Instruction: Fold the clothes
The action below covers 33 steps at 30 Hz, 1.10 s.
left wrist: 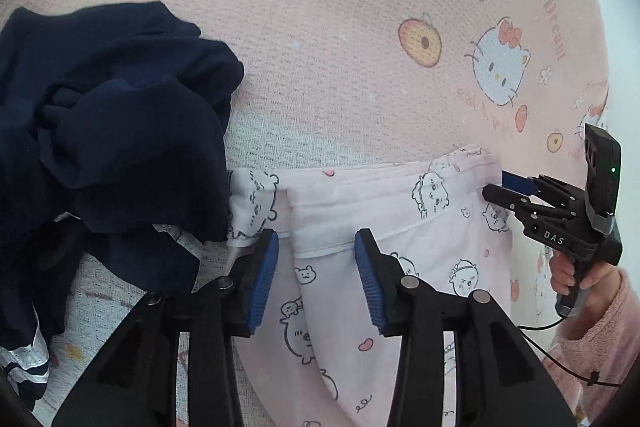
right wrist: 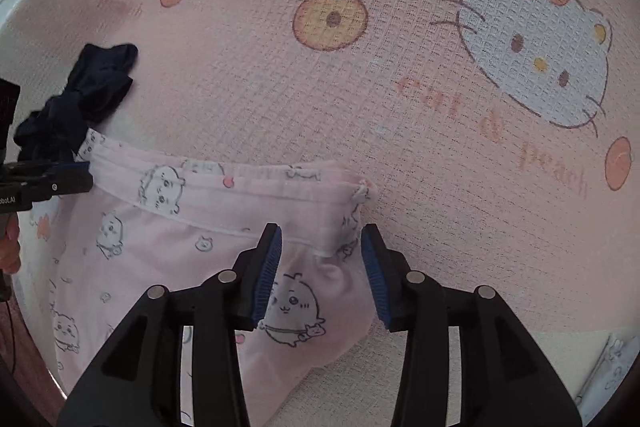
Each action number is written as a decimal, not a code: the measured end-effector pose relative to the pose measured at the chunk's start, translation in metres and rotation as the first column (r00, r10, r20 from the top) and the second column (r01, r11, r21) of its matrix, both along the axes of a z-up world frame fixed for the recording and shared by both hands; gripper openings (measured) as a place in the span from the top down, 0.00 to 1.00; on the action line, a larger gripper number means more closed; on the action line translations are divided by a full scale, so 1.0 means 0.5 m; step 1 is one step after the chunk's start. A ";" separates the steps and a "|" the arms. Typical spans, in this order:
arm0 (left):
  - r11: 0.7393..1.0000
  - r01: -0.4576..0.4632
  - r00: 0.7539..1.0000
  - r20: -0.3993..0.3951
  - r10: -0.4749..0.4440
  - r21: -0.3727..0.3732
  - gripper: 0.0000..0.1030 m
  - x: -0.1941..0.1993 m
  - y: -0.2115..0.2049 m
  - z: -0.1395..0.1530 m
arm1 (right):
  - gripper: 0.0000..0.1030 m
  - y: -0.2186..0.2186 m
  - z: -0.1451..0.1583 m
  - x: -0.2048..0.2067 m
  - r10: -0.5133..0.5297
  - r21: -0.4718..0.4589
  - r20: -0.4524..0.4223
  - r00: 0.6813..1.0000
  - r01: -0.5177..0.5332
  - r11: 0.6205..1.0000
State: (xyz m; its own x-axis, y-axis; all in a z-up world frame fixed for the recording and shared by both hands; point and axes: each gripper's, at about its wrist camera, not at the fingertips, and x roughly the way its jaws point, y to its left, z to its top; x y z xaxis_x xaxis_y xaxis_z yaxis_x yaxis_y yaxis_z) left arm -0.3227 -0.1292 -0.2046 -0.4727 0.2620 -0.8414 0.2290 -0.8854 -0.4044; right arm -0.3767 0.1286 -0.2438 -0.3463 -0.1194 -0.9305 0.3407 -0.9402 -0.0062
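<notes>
Lying on the pink blanket [right wrist: 360, 87], the pink pyjama trousers [left wrist: 360, 211] sit beside navy clothes [left wrist: 112, 131]; left gripper [left wrist: 316, 267] and right gripper [right wrist: 322, 267] straddle the waistband, jaws apart, gripping nothing

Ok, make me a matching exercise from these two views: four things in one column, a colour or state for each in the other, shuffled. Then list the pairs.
Things
1. pink pajama pants
2. navy garment
3. bedspread
4. left gripper

Descriptions
A. crumpled in a dark heap
B. fingers apart over the waistband, not pressing
C. pink waffle weave printed with cat faces and peaches
D. laid out flat, printed with small cartoon animals

Pairs: 1-D, 2-A, 3-C, 4-B
</notes>
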 end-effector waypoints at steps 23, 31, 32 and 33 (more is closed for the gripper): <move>0.982 -0.109 0.989 0.088 0.123 -0.156 0.76 0.016 -0.073 0.023 | 0.20 0.031 -0.030 -0.046 -0.143 -0.034 0.036 0.989 0.144 0.989; 0.985 -0.073 0.994 0.071 0.085 -0.157 0.91 -0.009 -0.036 0.021 | 0.86 -0.004 -0.002 -0.011 -0.032 -0.066 -0.025 0.999 0.030 0.997; 0.989 -0.057 0.996 0.067 0.067 -0.138 0.91 -0.011 -0.027 0.028 | 0.88 0.006 0.004 -0.009 -0.050 -0.081 -0.020 0.999 0.048 0.996; 0.991 -0.041 0.997 0.055 0.048 -0.131 0.91 -0.007 -0.016 0.044 | 0.88 0.023 0.020 -0.002 -0.079 -0.104 -0.023 0.997 0.076 0.992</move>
